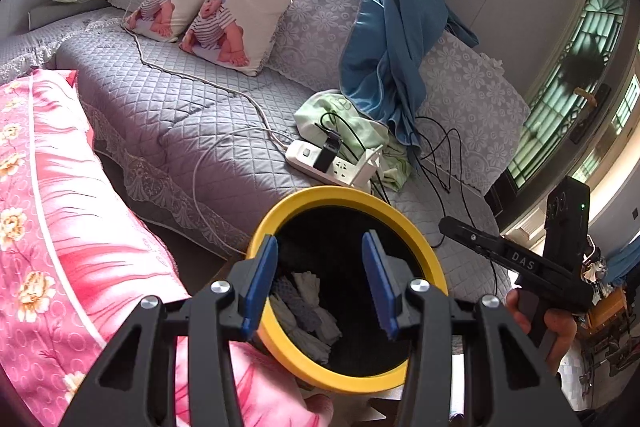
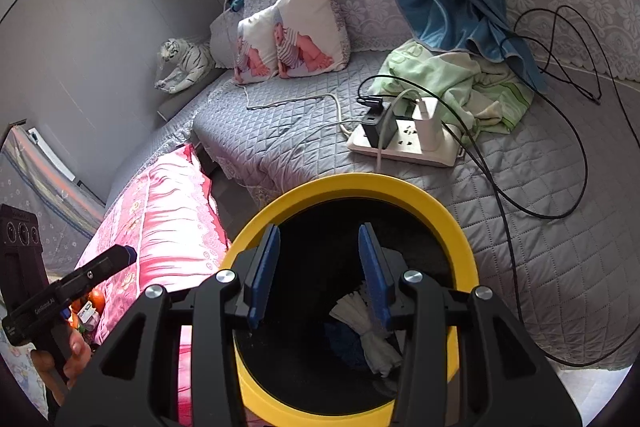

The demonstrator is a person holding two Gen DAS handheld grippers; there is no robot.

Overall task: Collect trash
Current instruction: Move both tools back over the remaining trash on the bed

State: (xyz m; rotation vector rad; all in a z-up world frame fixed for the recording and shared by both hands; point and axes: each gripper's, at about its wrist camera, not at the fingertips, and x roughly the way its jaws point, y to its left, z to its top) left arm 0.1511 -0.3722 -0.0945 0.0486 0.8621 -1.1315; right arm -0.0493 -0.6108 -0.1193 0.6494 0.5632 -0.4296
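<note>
I have both tools over the round yellow-rimmed bin with a black interior [image 1: 430, 255], which sits nearest the cameras, just beside the pink floral quilt [image 1: 60, 211] on its left. My left gripper [image 1: 320, 281] has its blue-padded fingers [image 1: 262, 283] spread wide with nothing between them, framing the bin's mouth. My right gripper [image 2: 318, 273] is likewise spread and empty, aimed down into the same opening. Inside the bin lie crumpled white paper scraps [image 2: 370, 331] against a dark blue piece [image 2: 344, 343]; from the left wrist view these read as white and grey wads [image 1: 304, 307] at the bottom. Beyond the bin, on the grey quilted sofa cover [image 1: 168, 107], a white power strip [image 2: 404, 143] carries black and white chargers, with black cables [image 2: 576, 163] looping to the right. Just behind it is a crumpled pale green cloth [image 2: 452, 79], then a hanging blue curtain [image 1: 400, 27]. Farther left, two baby-print cushions [image 1: 224, 23] lean on the backrest; a white tiger plush [image 2: 184, 65] sits at the far corner.
</note>
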